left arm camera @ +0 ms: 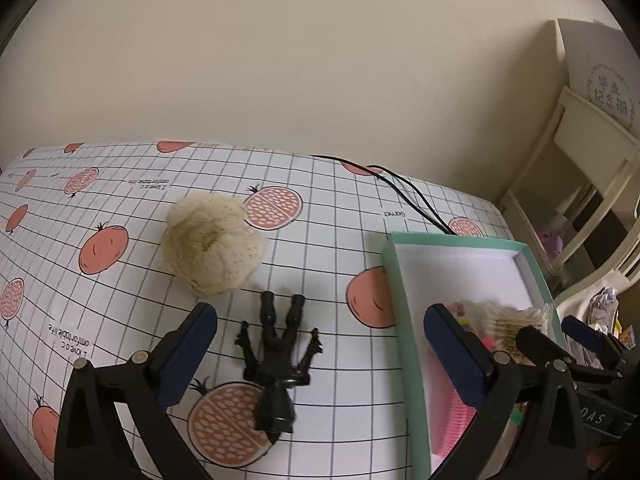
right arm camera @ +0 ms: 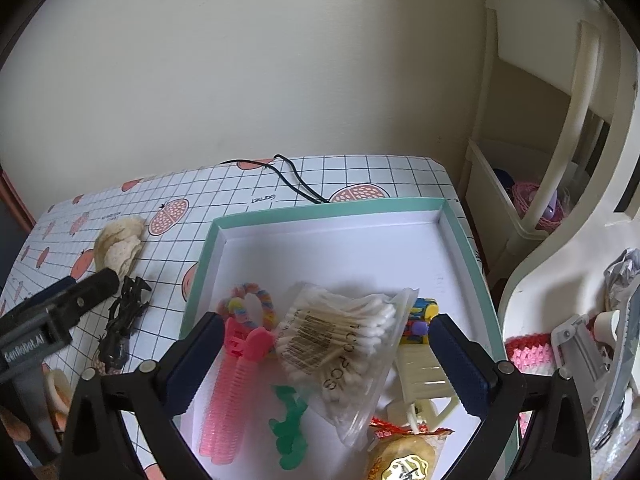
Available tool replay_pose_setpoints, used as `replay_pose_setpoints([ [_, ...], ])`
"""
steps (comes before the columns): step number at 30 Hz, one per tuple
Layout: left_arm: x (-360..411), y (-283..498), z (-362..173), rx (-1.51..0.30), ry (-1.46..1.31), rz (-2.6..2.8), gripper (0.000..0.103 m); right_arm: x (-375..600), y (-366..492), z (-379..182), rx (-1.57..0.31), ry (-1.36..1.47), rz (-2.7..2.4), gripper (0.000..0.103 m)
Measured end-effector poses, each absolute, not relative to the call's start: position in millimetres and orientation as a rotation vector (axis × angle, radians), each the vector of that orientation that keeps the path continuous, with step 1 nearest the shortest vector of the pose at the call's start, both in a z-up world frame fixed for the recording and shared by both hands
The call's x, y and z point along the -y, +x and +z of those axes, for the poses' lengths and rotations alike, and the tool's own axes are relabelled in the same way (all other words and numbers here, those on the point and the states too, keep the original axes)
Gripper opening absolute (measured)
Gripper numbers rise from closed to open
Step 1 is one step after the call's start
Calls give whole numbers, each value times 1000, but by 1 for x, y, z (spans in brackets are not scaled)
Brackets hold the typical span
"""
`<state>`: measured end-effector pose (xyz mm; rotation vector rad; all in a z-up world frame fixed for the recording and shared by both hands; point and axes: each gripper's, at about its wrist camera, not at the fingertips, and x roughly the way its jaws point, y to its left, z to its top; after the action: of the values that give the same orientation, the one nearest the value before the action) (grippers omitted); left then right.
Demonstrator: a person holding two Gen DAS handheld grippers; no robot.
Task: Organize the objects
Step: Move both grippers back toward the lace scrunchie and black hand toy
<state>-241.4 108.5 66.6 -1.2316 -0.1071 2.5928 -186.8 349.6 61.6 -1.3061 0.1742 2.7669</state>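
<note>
Fingers, left gripper (left arm camera: 320,340): spread wide, empty, either side of one black toy figure (left arm camera: 278,360) lying on the surface (left arm camera: 340,200).
Fingers, right gripper (right arm camera: 326,354): spread wide, empty, above the box.
Cream loofah pad (left arm camera: 212,246): one, just beyond the figure.
Mint-rimmed box (right arm camera: 320,210): one, right of the figure, open-topped.
Box contents: one pink roller (right arm camera: 230,392), one green clip (right arm camera: 288,428), one bag of cotton swabs (right arm camera: 340,344), one cream claw clip (right arm camera: 424,376), one snack packet (right arm camera: 404,456).

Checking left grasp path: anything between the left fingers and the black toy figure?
No. In the left wrist view the black toy figure lies between the open left gripper fingers; only bare tablecloth around it.
</note>
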Motion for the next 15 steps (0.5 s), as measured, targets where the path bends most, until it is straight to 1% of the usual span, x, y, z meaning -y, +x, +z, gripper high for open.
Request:
replay_pose_setpoints([
  [3, -96, -245, 71, 123, -1228, 2605, 103, -344, -187, 66, -163, -1298, 2772, 103],
  [10, -58, -264, 82, 238, -1249, 2618, 103, -313, -194, 92, -164, -1272, 2844, 103],
  [15, -41, -277, 89, 275, -1252, 2613, 103, -283, -206, 98, -180, -1323, 2863, 103],
])
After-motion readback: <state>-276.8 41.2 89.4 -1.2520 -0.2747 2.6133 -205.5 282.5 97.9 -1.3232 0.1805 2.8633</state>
